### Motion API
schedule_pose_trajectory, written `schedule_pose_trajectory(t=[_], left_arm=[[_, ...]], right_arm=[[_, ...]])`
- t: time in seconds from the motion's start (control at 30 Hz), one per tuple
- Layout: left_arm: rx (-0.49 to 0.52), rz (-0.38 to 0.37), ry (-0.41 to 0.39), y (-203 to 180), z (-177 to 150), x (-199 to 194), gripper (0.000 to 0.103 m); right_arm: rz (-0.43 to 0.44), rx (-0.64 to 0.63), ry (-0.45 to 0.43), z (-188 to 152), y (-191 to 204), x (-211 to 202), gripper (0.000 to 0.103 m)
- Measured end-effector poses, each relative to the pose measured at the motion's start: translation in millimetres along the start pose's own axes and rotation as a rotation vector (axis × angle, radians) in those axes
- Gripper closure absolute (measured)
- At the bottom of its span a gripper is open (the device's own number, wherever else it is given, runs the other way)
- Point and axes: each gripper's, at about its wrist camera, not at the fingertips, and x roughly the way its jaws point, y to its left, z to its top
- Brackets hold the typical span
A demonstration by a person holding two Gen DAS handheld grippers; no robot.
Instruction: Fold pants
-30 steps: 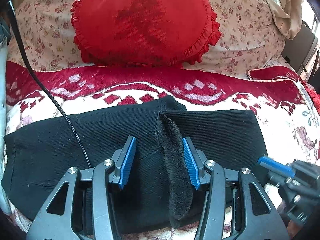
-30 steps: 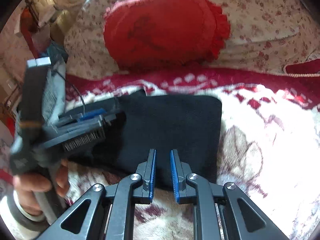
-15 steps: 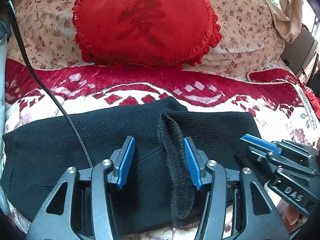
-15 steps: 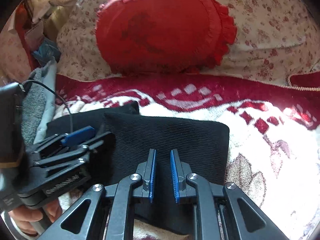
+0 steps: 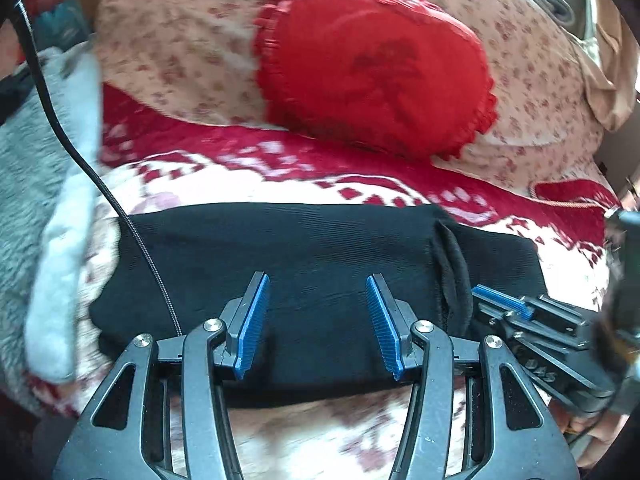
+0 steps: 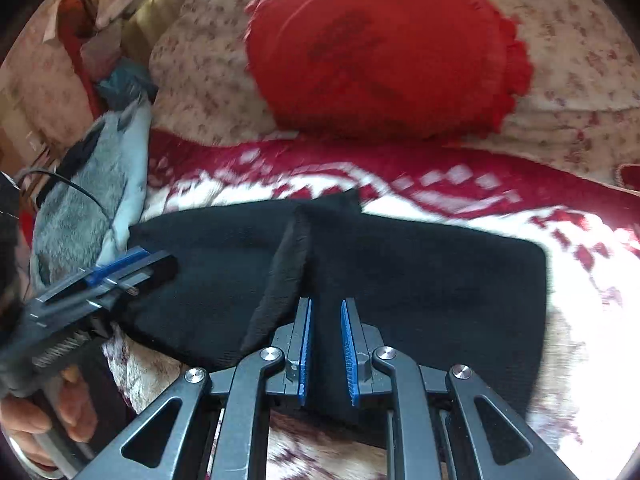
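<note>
While both views swing leftward, pants (image 5: 320,264) lie folded — flap seam now right of my left gripper (image 5: 318,326).
Left gripper gaping, empty; right gripper (image 6: 325,350) narrowly parted over cloth, clamping nothing — next fold likely pending.

Sunlit red-and-white patterned blanket (image 5: 360,184), floral bedding (image 5: 180,52) behind, frilled red cushion (image 5: 372,68), grey fleece (image 5: 24,184) at left.

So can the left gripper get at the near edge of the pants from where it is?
Probably yes. The left gripper is open with its fingers over the black pants, whose near edge lies just below the fingertips. Nothing sits between them; only the cable trails across the cloth to the left.
</note>
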Motion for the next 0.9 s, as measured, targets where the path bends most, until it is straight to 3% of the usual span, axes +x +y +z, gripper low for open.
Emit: schedule_pose_trajectory(t=[0.1,0.3,0.53,0.57,0.67,0.73,0.9], left_arm=[[-0.043,0.015,-0.003,17.7,-6.7,-9.1,0.053],[-0.127,0.056,-0.015,48.2,-19.7,-23.9,0.053],[-0.172,0.11,-0.012,68.7,-27.5,-28.4,0.053],[-0.176,0.12,-0.012,70.8,-28.0,-28.9,0.052],[-0.207,0.122,-0.02,79.2,-31.6,-32.0,0.035],[-0.223,0.124,-0.016,84.1,-34.2,-33.8,0.035],[-0.287,0.137,0.0,102.1,-48.6,-40.0,0.035]], right_arm=[[-0.046,-0.036,-0.013,-2.9,8.6,5.6,0.09],[-0.022,-0.027,-0.038,2.4,15.1,-13.4,0.09],[-0.026,-0.049,0.0,0.9,24.7,6.8,0.09],[-0.025,-0.047,0.007,2.8,25.3,4.6,0.09],[-0.006,-0.064,-0.02,8.9,31.8,-7.2,0.09],[0.009,-0.104,-0.052,15.1,42.8,-14.6,0.089],[0.144,-0.199,-0.044,36.7,83.5,4.9,0.067]])
